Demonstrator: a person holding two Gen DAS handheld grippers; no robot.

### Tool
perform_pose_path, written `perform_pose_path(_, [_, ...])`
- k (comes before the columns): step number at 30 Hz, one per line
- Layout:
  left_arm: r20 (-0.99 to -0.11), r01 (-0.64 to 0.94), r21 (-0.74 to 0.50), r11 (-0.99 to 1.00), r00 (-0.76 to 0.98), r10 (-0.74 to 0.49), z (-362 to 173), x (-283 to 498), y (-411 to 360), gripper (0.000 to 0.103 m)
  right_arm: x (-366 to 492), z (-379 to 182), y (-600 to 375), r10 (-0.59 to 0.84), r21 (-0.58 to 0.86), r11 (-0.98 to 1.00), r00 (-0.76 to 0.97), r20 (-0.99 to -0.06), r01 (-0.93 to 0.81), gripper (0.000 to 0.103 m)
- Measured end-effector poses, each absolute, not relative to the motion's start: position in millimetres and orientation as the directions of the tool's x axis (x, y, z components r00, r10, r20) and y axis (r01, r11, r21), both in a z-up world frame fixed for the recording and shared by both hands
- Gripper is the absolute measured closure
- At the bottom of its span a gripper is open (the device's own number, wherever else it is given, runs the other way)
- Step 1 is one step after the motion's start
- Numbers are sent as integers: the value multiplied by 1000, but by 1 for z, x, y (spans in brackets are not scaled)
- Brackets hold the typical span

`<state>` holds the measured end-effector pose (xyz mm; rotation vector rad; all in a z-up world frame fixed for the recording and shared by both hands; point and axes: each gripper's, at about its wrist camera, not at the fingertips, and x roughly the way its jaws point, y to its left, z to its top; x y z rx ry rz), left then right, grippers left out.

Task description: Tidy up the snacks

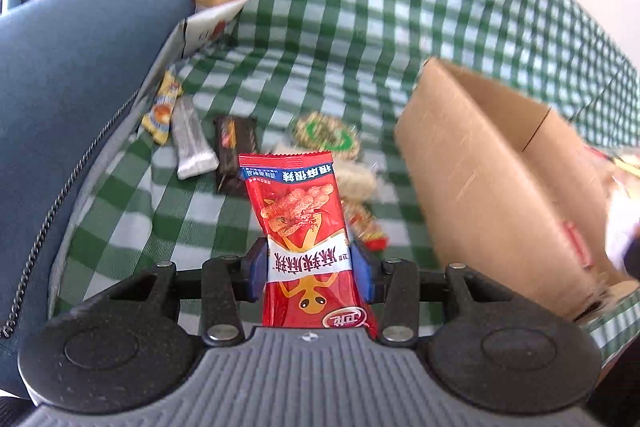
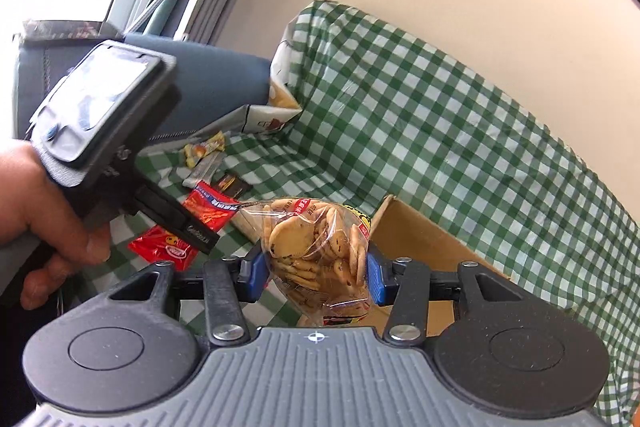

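We note a green checked cloth [image 1: 320, 27] covering the seat beyond our fingers. Our left gripper [image 1: 310, 273] pinches a glossy red packet [image 1: 298, 223]. Our right gripper [image 2: 316, 277] pinches a clear biscuit bag [image 2: 316, 247], a cardboard box [image 2: 420, 239] just beyond.

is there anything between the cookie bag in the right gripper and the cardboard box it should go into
Nothing visible blocks it. The right gripper is shut on the clear cookie bag, and the open cardboard box sits just behind and right of it. The left gripper, holding a red snack packet, is off to the left, away from that path.

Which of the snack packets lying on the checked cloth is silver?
The long silver foil bar, lying between the yellow-orange wrapped candy and the dark brown packet. It alone is plain and metallic.
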<state>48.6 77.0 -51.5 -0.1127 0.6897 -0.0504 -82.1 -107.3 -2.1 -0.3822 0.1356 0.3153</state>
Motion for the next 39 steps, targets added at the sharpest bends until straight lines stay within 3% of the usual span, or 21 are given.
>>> perform_pose_path(8, [-576, 51, -147, 988, 807, -127, -16, 39, 59, 55, -55, 16, -142, 275, -343, 891, 955, -110, -296, 53])
perform_pose_path(12, [-553, 70, -146, 987, 821, -140, -1, 33, 45, 55, -41, 11, -155, 246, -261, 927, 962, -123, -270, 53])
perform_pose_path(18, [-525, 102, -143, 984, 835, -163, 19, 28, 24, 55, -42, 3, -156, 227, -289, 925, 968, -106, -248, 53])
perform_pose_path(39, [-555, 137, -117, 984, 812, -179, 12, 40, -6, 55, -37, -10, -180, 142, -243, 956, 985, -96, -162, 53])
